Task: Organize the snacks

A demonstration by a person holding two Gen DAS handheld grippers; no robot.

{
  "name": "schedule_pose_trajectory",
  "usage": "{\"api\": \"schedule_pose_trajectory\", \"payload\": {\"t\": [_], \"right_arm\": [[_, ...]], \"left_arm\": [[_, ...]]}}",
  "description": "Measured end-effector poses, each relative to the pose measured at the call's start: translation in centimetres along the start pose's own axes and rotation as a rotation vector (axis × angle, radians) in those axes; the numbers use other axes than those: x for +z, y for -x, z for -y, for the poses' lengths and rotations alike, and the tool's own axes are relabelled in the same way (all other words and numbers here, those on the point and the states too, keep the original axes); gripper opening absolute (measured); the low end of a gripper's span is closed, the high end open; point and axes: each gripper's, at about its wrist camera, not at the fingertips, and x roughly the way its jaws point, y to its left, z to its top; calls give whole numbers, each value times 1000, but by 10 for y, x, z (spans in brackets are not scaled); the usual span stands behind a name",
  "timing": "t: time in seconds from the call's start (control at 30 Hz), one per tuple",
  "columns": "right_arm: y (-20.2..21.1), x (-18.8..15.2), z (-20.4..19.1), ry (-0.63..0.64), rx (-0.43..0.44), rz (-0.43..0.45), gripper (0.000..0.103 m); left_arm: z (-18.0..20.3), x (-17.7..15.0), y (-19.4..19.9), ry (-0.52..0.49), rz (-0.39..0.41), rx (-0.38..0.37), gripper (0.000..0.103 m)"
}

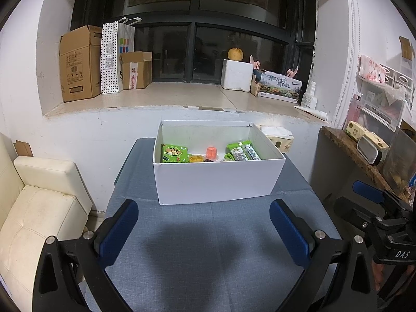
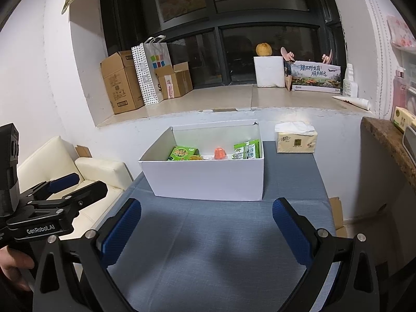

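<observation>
A white open box (image 1: 215, 179) (image 2: 208, 179) stands on the blue-grey table (image 1: 208, 247) (image 2: 221, 247). Inside lie a green snack pack (image 1: 174, 153) (image 2: 182, 153), an orange jelly cup (image 1: 212, 153) (image 2: 220, 153), a yellow jelly cup (image 1: 194, 158) and green-white packets (image 1: 243, 150) (image 2: 247, 148). My left gripper (image 1: 204, 223) is open and empty, held above the table in front of the box. My right gripper (image 2: 206, 223) is open and empty too, also in front of the box. Each gripper shows at the side of the other's view (image 1: 377, 208) (image 2: 59, 195).
A tissue pack (image 2: 296, 140) (image 1: 278, 136) lies on the table right of the box. A cream sofa (image 1: 39, 208) stands at the left. A stone counter (image 1: 364, 153) with clutter is at the right. The window sill (image 1: 169, 96) holds cardboard boxes and a foam box.
</observation>
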Motion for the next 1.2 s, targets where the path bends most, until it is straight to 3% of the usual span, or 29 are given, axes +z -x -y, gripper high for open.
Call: {"api": "schedule_pose_trajectory", "payload": {"t": [1.2], "right_arm": [[1, -1, -2, 4, 7, -2, 103]], "left_arm": [[3, -4, -1, -4, -5, -3, 103]]}}
